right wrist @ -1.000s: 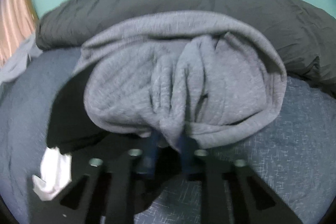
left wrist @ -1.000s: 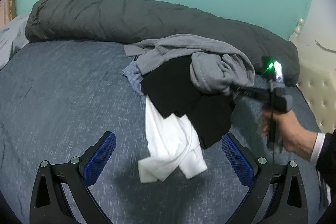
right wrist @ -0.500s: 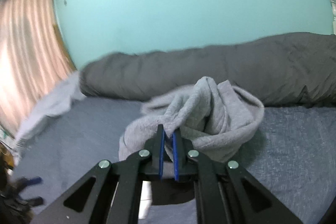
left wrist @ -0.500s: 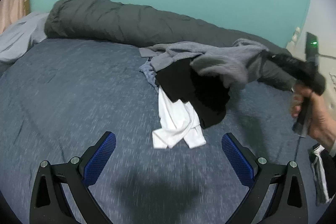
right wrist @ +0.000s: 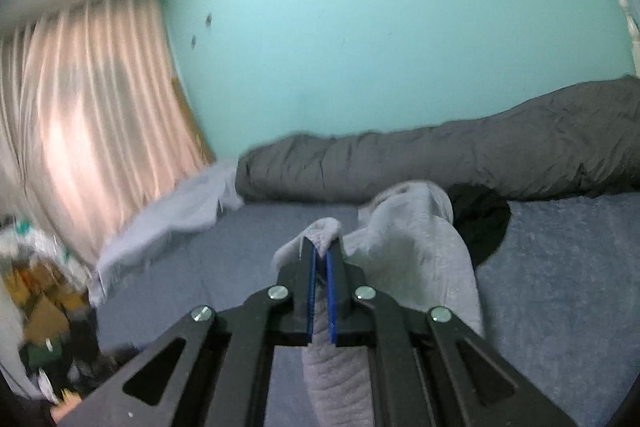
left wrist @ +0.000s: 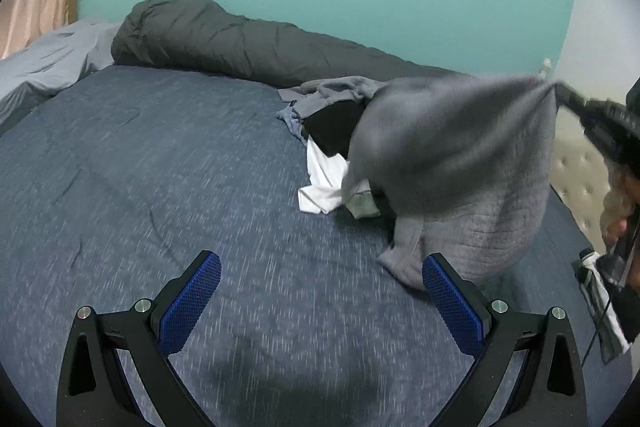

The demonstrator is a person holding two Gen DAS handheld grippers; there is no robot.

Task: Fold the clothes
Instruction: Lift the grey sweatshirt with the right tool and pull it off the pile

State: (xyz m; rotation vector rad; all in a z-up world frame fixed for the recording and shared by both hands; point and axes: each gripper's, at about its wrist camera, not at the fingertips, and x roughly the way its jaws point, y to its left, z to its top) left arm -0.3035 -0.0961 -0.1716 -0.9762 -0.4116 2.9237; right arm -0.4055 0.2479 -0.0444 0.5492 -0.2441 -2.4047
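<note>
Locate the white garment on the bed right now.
Left wrist view, right of centre: the white garment lies on the blue bedspread, poking out under the black garment, beside the lifted grey garment.

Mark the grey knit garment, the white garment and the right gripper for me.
grey knit garment (left wrist: 472, 163): left wrist view, middle of hanging cloth.
white garment (left wrist: 324, 183): left wrist view, crumpled lower end on the bed.
right gripper (right wrist: 319, 259): right wrist view, between fingertips pinching grey cloth.

A: What did the left gripper (left wrist: 320, 303) look like?
B: Black frame, blue textured pads (left wrist: 191, 301), silver screws.
A: Right gripper (right wrist: 319, 259)?
B: Same build; blue pads v. narrow, screws on black arms.
</note>
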